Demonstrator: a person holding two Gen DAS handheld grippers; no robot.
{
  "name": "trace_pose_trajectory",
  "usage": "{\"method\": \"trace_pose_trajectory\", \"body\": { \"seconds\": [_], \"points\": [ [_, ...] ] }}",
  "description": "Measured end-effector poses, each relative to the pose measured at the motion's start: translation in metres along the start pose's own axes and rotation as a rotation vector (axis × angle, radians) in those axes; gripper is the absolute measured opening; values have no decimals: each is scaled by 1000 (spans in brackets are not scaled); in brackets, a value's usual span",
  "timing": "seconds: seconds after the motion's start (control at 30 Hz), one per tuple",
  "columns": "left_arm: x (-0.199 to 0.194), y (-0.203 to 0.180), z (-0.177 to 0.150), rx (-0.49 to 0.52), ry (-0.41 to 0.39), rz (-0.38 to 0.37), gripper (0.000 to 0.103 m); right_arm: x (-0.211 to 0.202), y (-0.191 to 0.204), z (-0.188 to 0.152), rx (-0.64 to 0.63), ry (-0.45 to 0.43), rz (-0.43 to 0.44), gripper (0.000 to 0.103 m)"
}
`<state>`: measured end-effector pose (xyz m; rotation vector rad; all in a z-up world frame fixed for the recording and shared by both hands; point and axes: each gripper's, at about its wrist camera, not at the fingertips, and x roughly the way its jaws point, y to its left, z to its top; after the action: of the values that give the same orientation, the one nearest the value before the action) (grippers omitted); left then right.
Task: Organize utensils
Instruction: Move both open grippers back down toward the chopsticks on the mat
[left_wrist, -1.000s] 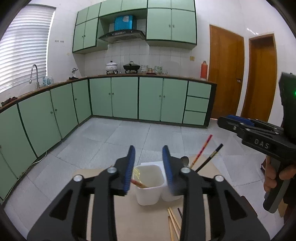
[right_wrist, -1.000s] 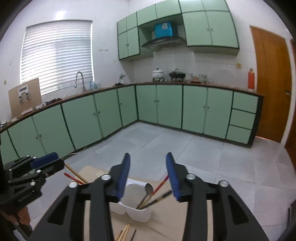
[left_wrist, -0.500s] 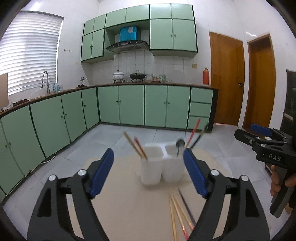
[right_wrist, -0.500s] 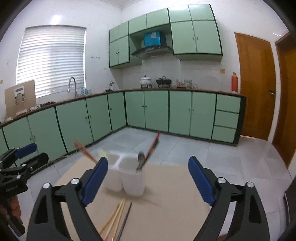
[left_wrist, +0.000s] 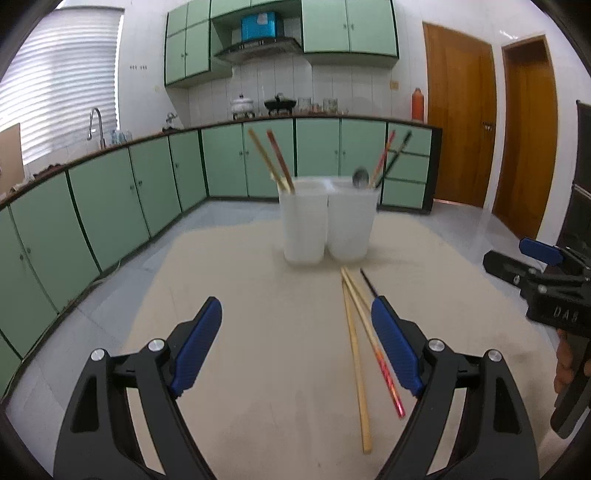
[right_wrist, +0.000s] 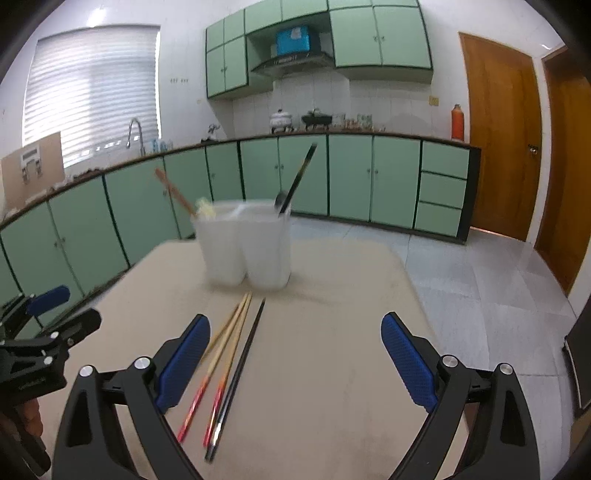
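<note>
A white two-compartment holder stands at the far middle of the beige table. Its left cup holds two chopsticks; its right cup holds a spoon and two more chopsticks. Loose chopsticks lie on the table in front of it, also in the right wrist view, beside a black chopstick. My left gripper is open and empty, low over the table. My right gripper is open and empty. The holder shows blurred in the right wrist view.
The table's far and side edges drop to a tiled floor. Green kitchen cabinets line the walls. Wooden doors stand at the right. The right gripper shows at the right edge of the left wrist view.
Both grippers have pulled back and down from over the holder and opened wide. The holder now stands farther ahead, with the loose chopsticks in full view.
</note>
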<state>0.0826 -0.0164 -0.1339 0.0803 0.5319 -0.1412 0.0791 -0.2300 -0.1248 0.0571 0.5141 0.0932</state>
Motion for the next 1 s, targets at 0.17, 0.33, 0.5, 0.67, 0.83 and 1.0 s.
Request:
{"method": "trace_pose_trajectory", "body": {
  "seconds": [0.17, 0.33, 0.5, 0.67, 0.83, 1.0],
  "points": [
    [0, -4, -21, 4, 48, -15, 81, 2, 9, -32, -4, 60, 14, 83],
    [5, -8, -42, 19, 104, -29, 78, 0, 20, -58, -3, 114, 34, 67],
    [7, -10, -54, 16, 140, -36, 75, -3, 33, -74, -20, 145, 55, 54],
    [7, -10, -62, 10, 153, -29, 75, -4, 43, -83, -14, 159, 72, 49],
    [9, -5, -66, -6, 168, -21, 75, 1, 51, -92, -12, 191, 83, 44],
    [13, -9, -68, 4, 176, -22, 75, 9, 56, -99, -23, 214, 76, 38]
  ]
}}
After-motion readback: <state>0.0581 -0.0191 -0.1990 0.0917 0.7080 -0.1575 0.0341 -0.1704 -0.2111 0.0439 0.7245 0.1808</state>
